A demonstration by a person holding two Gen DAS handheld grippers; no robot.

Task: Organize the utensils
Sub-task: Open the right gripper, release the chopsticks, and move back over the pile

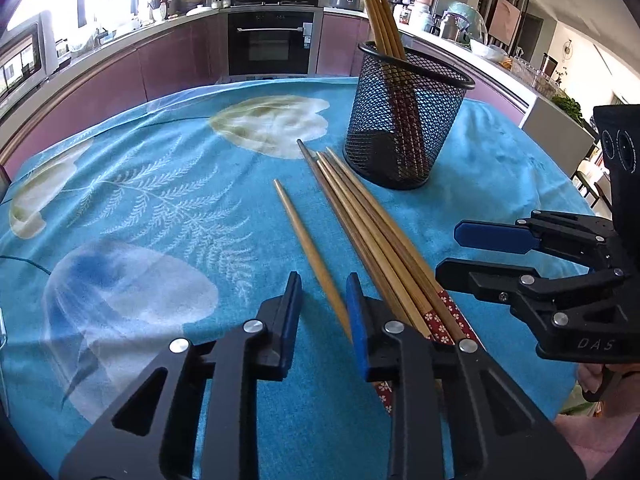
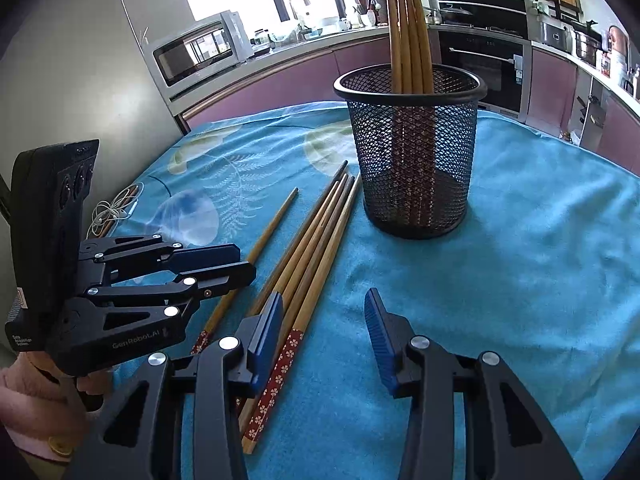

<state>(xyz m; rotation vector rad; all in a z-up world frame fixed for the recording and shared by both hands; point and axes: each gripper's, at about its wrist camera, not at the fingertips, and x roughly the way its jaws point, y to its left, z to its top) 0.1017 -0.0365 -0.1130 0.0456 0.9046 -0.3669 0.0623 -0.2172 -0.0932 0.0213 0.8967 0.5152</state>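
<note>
The right wrist view is showing a tangled white cord point(image 2: 114, 212) at the tablecloth's point(image 2: 520, 280) far edge, missing from the left. Four chopsticks are standing in the mesh cup point(image 2: 412, 160), others lying loose point(image 2: 316, 248) beside it. The left gripper point(image 1: 324, 308) is straddling a lone chopstick point(image 1: 308, 248) without pinching it, the right gripper point(image 2: 324, 324) gaping empty.

Loose chopsticks point(image 1: 360, 224) lie on the tablecloth point(image 1: 500, 184) before the holder point(image 1: 404, 120).

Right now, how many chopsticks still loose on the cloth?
5. One single chopstick lies apart between the left gripper fingers. Four lie bunched beside the mesh holder. More may hide under the bundle. Others already stand in the holder.
</note>
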